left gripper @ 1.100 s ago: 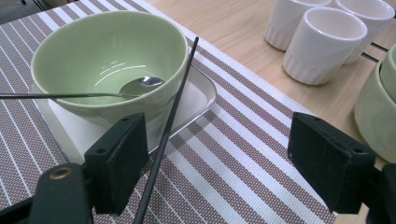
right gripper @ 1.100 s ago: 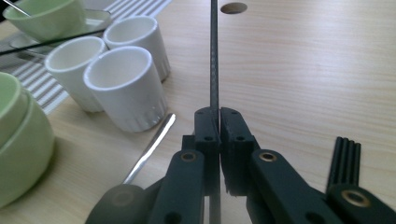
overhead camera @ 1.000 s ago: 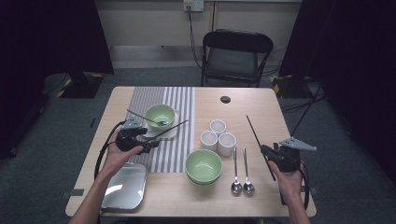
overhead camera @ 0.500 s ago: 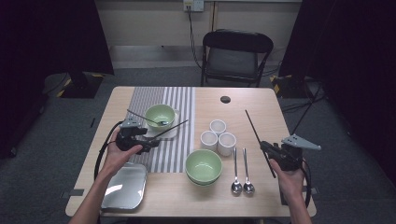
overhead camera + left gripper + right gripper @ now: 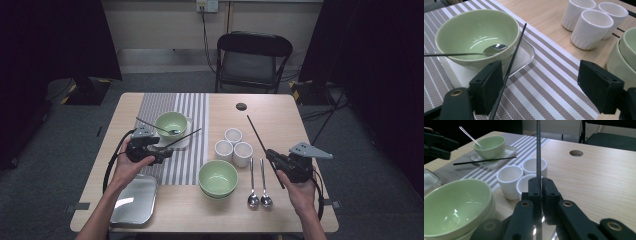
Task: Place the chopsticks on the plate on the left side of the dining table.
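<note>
Up on the high view, the left claw (image 5: pixel 170 150) sits over the striped mat (image 5: pixel 192 165), with one black chopstick (image 5: pixel 184 138) running from it up and to the right. Just beyond its tips stands a green bowl (image 5: pixel 171 123) on a small white tray (image 5: pixel 184 141), a spoon (image 5: pixel 156 126) leaning in it. Behind that claw, toward the person, lies a steel tray (image 5: pixel 134 200). The right claw (image 5: pixel 272 156) is held above the table's right part, pressed together on a second chopstick (image 5: pixel 256 132), which slants up and away from it. To its left lie two spoons (image 5: pixel 259 192), then a stack of green bowls (image 5: pixel 218 178); three white cups (image 5: pixel 233 147) stand just ahead of those.

Along the left gripper view the jaws stand spread wide. The chopstick (image 5: pixel 512 62) lies against the inner face of the left jaw; the right jaw is well clear of it. Whether anything grips the stick I cannot tell. The bowl (image 5: pixel 477 37) and tray (image 5: pixel 524 53) are straight ahead, the cups (image 5: pixel 591 28) ahead to the right.

Along the right gripper view the jaws are shut tight, pinching the chopstick (image 5: pixel 538 150), which rises straight up between them. The cups (image 5: pixel 510 180) sit just past the tips, the bowl stack (image 5: pixel 454 207) near on the left.
</note>
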Tool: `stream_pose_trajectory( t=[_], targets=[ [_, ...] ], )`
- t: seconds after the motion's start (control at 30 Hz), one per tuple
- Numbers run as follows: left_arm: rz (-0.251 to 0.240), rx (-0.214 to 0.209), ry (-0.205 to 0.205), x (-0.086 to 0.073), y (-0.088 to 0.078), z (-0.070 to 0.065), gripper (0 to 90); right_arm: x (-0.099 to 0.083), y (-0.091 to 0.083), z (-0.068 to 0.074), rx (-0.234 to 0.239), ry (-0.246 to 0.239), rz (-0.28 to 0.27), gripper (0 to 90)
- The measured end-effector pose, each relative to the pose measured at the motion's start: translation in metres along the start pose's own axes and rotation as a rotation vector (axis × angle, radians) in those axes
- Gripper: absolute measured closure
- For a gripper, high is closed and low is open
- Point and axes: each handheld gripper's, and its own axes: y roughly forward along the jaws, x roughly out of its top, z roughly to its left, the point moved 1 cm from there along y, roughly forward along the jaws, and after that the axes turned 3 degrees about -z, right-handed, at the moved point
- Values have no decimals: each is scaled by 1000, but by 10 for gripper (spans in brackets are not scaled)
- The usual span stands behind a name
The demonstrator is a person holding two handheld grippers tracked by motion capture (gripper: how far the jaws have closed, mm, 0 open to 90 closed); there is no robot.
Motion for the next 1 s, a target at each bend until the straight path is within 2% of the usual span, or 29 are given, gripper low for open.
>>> stream_pose_trajectory(
  t=[0.17, 0.27, 0.33, 0.43, 0.6, 0.73, 0.83, 0.9, 0.93, 1.0],
  targets=[
    [-25, -3, -3, 5, -2, -4, 196, 7, -1, 7, 20, -9, -19, 866],
    [-29, -11, 27, 12, -1, -11, 189, 12, 4, 11, 36, -15, -25, 866],
    [-32, -17, 33, 14, -1, -14, 185, 14, 7, 13, 40, -16, -29, 866],
    [-51, -6, 51, 19, 1, -21, 228, 22, 16, 20, 67, -28, -38, 866],
    [-75, -46, 64, 30, 2, -32, 220, 27, 33, 40, 123, -58, -30, 866],
    [-102, -64, 60, 37, 1, -36, 204, 34, 36, 45, 140, -60, -48, 866],
    [-133, -91, 49, 48, 1, -39, 200, 48, 38, 52, 156, -79, -69, 866],
    [-135, -96, 52, 51, 1, -40, 196, 51, 38, 53, 158, -82, -74, 866],
    [-162, -105, 56, 57, 1, -43, 196, 57, 38, 58, 170, -87, -91, 866],
    [-165, -113, 56, 59, 1, -45, 197, 58, 39, 59, 177, -88, -95, 866]
  ],
)
